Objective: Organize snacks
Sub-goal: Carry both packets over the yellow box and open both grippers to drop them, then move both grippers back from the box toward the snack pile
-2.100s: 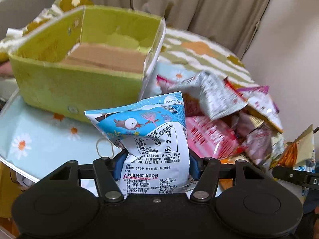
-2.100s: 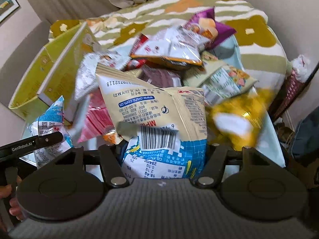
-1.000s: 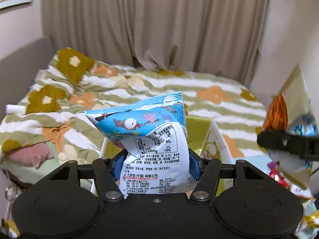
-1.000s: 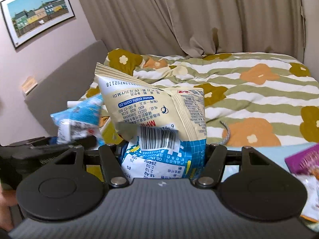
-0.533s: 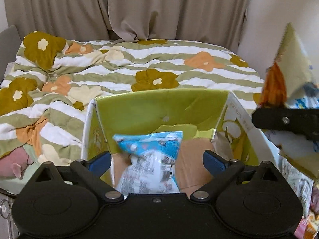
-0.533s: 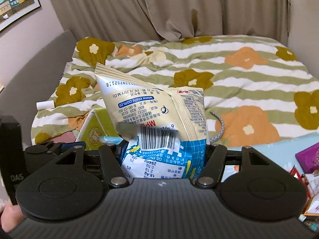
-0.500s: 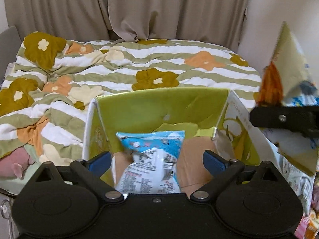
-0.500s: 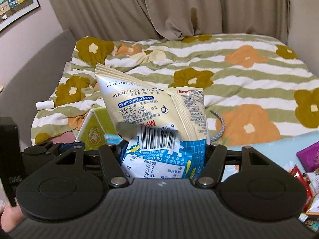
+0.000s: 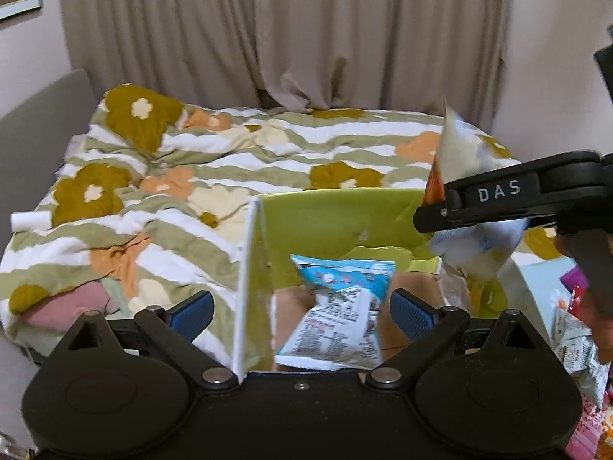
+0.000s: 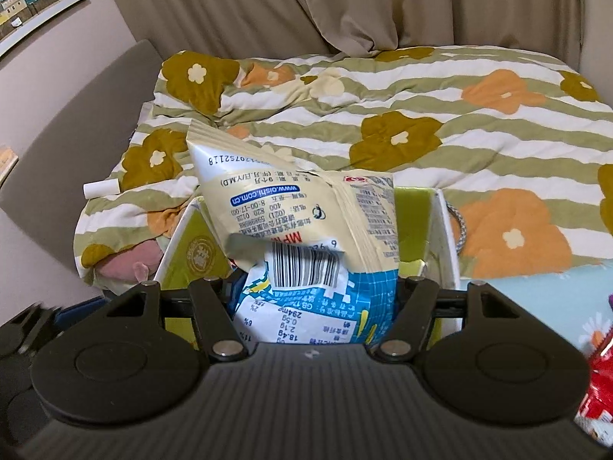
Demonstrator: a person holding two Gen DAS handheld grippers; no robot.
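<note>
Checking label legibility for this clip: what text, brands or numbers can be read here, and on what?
"DAS": on the right gripper arm, left wrist view.
"www.oishi.com.cn": upside down on the cream snack bag.
"400 820 0128" and "8:00-17:00": same bag, upside down.
Blue snack bag in the green box: print too blurred to read.

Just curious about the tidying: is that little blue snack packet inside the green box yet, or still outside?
Inside. The blue snack packet lies on the brown floor of the green box, between its walls, free of the open left gripper.
</note>
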